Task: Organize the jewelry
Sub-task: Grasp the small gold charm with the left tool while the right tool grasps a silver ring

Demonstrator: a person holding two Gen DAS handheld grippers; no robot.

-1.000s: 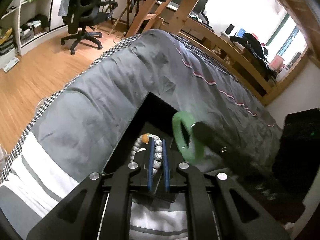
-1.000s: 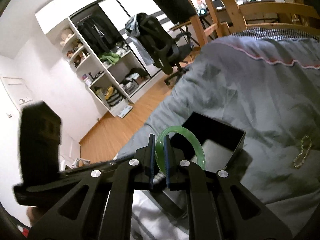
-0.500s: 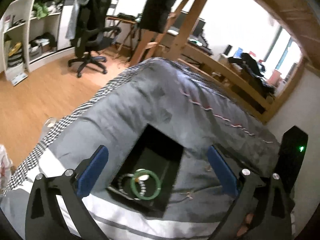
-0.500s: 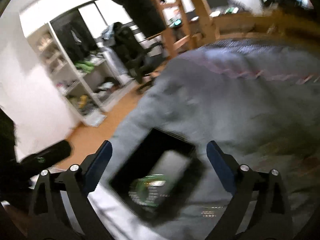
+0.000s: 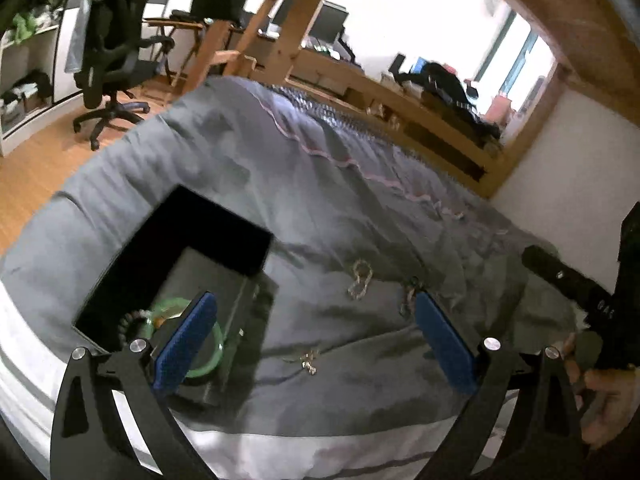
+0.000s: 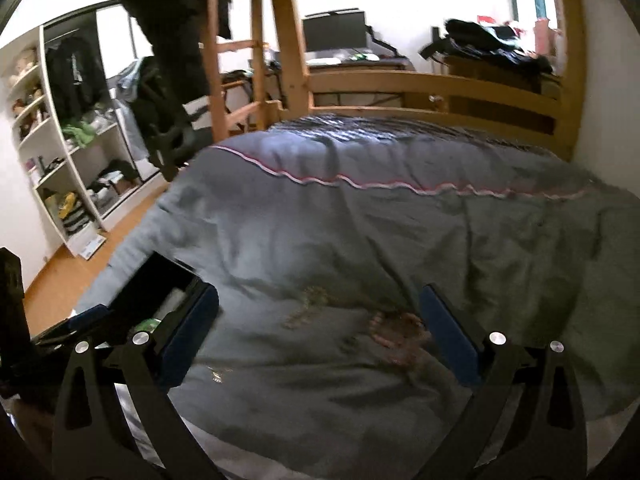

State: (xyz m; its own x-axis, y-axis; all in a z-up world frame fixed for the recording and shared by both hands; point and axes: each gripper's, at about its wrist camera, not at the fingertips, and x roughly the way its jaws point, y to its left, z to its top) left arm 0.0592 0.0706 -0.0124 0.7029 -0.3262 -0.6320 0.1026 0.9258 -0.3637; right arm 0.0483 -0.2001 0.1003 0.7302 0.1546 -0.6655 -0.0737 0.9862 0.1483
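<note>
On my left wrist view the left claw (image 5: 316, 338), clamped shut a second ago, now gapes wide and holds nothing, hanging above the grey bed (image 5: 340, 208); the green bangle (image 5: 200, 344) lies in the black box (image 5: 176, 272) beside a bead bracelet (image 5: 130, 320), with loose chains (image 5: 360, 280) on the cover nearby. On my right wrist view the right claw (image 6: 320, 326) has let go of the bangle and spreads wide and empty over blurred chains (image 6: 308, 304), the box (image 6: 152, 284) at its left.
</note>
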